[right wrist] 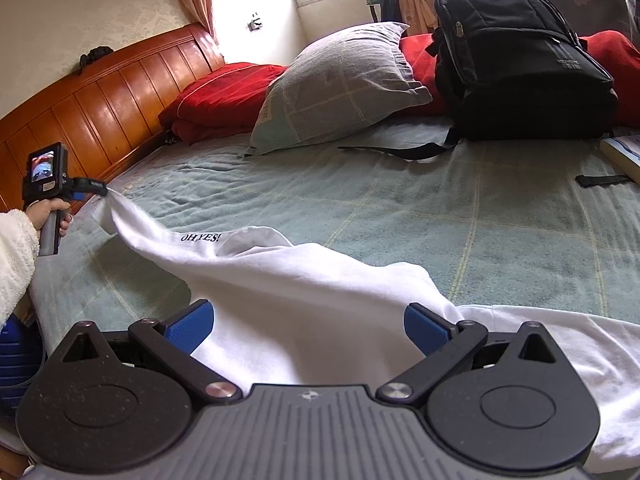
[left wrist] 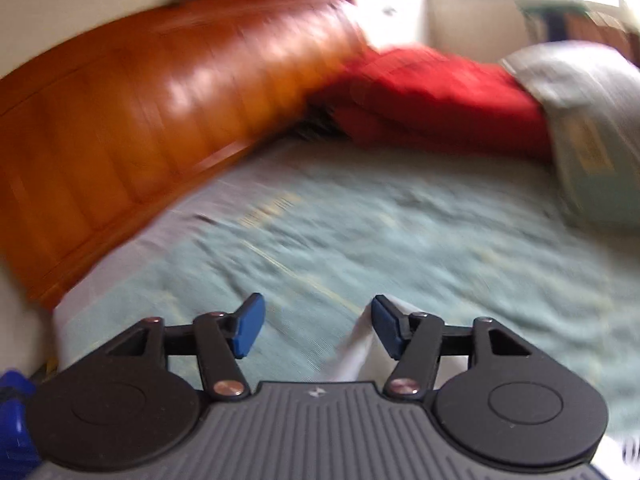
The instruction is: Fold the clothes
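A white T-shirt (right wrist: 304, 292) with the black print "OH YES!" lies across the green bedspread (right wrist: 400, 208). In the right wrist view its left end is stretched up to the tip of my left gripper (right wrist: 105, 191), held by a hand at the far left. In the blurred left wrist view the left gripper (left wrist: 318, 326) has its blue pads apart, with a strip of white cloth (left wrist: 360, 348) against the right pad. My right gripper (right wrist: 308, 326) is open, its blue pads spread wide over the shirt, close to the cloth.
A wooden headboard (right wrist: 100, 108) runs along the left. A red folded blanket (right wrist: 224, 96), a grey pillow (right wrist: 340, 84) and a black backpack (right wrist: 520, 60) with loose straps lie at the far side of the bed. A book edge (right wrist: 624, 152) shows at right.
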